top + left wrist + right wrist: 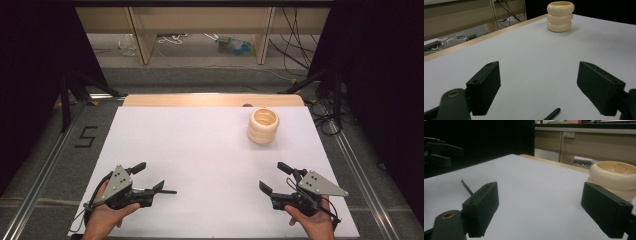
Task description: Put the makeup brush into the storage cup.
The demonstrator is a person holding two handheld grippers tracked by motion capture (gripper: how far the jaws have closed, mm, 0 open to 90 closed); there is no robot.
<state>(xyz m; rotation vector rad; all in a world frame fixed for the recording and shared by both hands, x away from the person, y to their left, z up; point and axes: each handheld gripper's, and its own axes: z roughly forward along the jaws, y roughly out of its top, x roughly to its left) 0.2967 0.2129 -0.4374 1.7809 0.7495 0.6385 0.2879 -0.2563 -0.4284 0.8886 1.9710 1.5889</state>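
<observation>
White table, matte and smooth, rectangular, with a pale wooden strip running along its far edge. Grey carpeted floor around it, metal rails at both sides, black curtains left and right.

Cream ribbed pot stands upright on the far right part of the table: three fat rings stacked, glossy, hollow at the top (the right gripper view shows a small square shape inside it). Nothing touches it.

Left gripper, black plastic with a grey three-cornered plate on top, rests in a hand at the near left corner of the table. Its jaws are spread wide, nothing between them. The pot sits well apart from it, far across the table toward the right.

Right gripper, same build, is held at the near right corner. Jaws likewise wide apart and empty. The pot lies ahead of it, nearer than to the left one but clear of the jaws.

A thin black rod juts from the left gripper, low over the table.
</observation>
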